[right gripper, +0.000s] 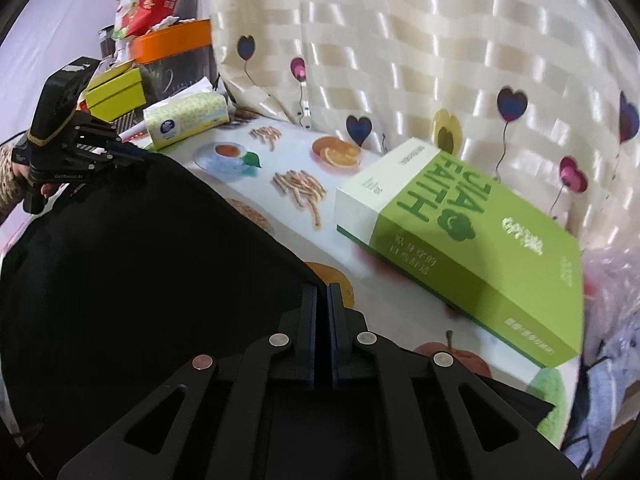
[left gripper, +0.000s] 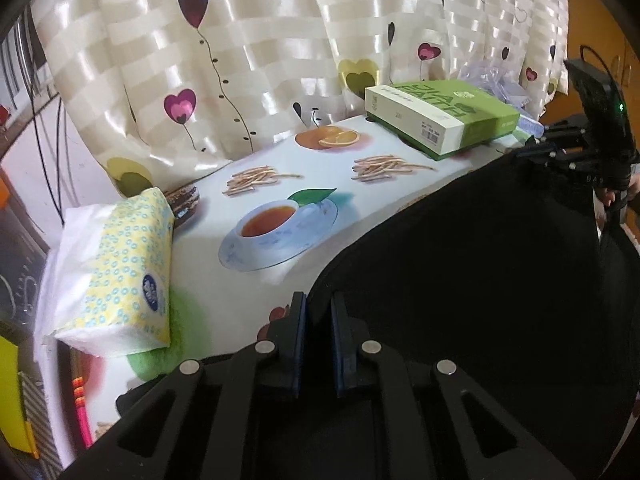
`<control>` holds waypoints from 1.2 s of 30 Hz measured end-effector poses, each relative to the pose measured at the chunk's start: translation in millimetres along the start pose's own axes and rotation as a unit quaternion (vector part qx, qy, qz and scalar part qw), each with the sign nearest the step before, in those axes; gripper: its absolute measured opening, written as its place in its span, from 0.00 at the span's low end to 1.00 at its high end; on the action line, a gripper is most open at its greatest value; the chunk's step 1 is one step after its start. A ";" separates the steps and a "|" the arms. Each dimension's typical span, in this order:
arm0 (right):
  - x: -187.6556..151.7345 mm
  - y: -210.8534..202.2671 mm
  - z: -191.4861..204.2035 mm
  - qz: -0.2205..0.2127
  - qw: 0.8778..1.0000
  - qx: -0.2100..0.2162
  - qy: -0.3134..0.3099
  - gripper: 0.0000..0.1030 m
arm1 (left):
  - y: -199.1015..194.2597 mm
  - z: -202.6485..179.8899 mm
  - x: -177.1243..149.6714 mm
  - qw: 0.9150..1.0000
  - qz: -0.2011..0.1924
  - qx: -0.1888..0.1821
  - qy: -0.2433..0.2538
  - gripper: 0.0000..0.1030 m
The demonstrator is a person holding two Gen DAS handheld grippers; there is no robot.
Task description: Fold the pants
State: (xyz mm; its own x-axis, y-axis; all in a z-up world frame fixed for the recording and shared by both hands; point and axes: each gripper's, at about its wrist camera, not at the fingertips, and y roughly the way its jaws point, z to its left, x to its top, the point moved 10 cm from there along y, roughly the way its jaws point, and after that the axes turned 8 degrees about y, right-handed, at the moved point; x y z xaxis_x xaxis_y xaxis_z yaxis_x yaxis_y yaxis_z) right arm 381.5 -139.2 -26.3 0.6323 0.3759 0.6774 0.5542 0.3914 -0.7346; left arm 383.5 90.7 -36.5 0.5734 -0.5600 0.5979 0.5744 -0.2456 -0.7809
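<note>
Black pants [left gripper: 480,260] are spread across the printed tablecloth [left gripper: 224,280] and fill the lower right of the left wrist view. My left gripper [left gripper: 320,304] is shut on the pants' left edge, with cloth pinched between its pads. In the right wrist view the pants [right gripper: 140,260] cover the left half, and my right gripper [right gripper: 322,296] is shut on their right edge. Each gripper also shows in the other's view, gripping the far corner of the cloth: the right gripper [left gripper: 524,150] and the left gripper [right gripper: 138,156], held by a hand in a patterned sleeve.
A tissue pack [left gripper: 116,272] lies left of the pants. A green box [right gripper: 472,240] lies to their right, close to my right gripper. A heart-print curtain [left gripper: 240,40] hangs behind the table. An orange-lidded container [right gripper: 172,40] and a yellow-green box [right gripper: 116,88] stand at the far left.
</note>
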 end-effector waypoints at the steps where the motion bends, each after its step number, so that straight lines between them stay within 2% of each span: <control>1: -0.2 -3.8 2.3 -0.003 1.000 -0.002 -0.003 0.04 | -3.2 -1.7 -1.1 1.000 -0.001 0.001 0.002 0.13; 6: -2.7 -30.0 12.4 -0.026 1.000 -0.007 -0.006 0.04 | -30.5 -11.5 -1.7 1.000 -0.024 0.011 -0.001 0.13; 16: -20.0 -68.7 38.0 -0.045 0.999 -0.010 -0.006 0.04 | -68.6 -30.8 -12.6 0.999 -0.041 0.024 -0.009 0.13; 21: -34.4 -83.8 51.3 -0.044 0.999 -0.014 0.000 0.04 | -86.7 -44.9 -25.6 0.998 -0.050 0.028 -0.014 0.13; 26: -45.7 -98.0 64.7 -0.051 0.999 -0.018 0.001 0.04 | -101.5 -56.3 -37.6 0.996 -0.069 0.028 -0.040 0.13; 32: -64.6 -113.4 77.1 -0.054 0.998 -0.026 0.007 0.04 | -120.8 -79.0 -56.6 0.996 -0.077 0.031 -0.044 0.13; 36: -80.1 -119.1 88.2 -0.051 0.998 -0.027 0.008 0.04 | -121.9 -90.7 -72.4 0.996 -0.068 0.030 -0.049 0.13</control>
State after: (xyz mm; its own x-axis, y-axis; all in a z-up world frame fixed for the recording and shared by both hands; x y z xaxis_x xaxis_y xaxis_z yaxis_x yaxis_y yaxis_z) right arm 217.1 -141.9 10.3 0.5801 0.3224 0.7480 0.6439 0.3810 -0.6636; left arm 218.9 89.5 -1.0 0.5413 -0.4437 0.7142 0.6828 -0.2638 -0.6813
